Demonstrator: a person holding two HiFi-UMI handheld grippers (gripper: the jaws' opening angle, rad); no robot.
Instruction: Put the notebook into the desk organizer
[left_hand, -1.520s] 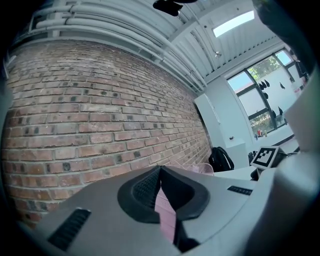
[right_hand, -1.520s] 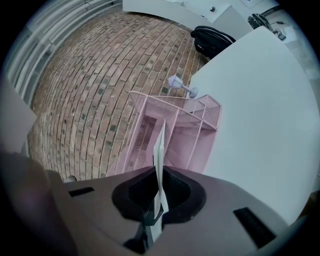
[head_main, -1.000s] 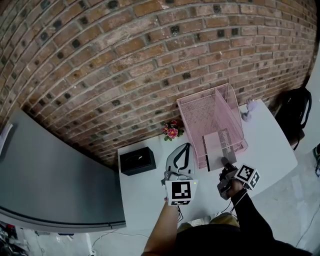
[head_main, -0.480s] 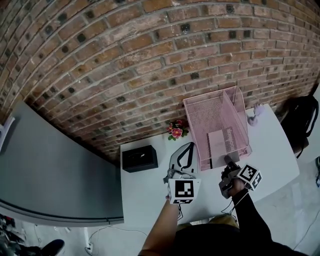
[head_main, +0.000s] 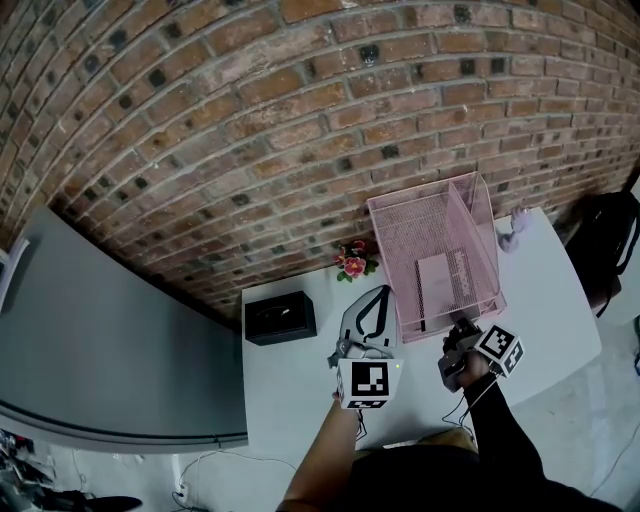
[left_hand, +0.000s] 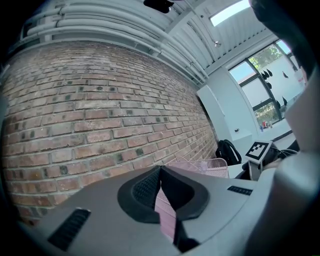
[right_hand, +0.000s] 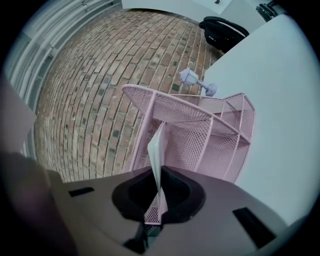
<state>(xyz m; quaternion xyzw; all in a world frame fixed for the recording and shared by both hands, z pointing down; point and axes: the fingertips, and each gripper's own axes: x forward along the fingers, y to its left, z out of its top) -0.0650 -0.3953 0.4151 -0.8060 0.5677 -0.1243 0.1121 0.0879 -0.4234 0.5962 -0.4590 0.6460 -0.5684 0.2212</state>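
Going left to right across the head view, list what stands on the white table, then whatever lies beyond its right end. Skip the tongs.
black box → flowers → pink mesh desk organizer → small white lamp figurine → black backpack

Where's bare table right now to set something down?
Widest free patch: the white table right of the pink wire-mesh desk organizer, in front of the small lilac lamp ornament. A second: the near-left corner, in front of the black box, beside the left gripper. Crowded: between box and organizer, with pink flowers and that gripper.
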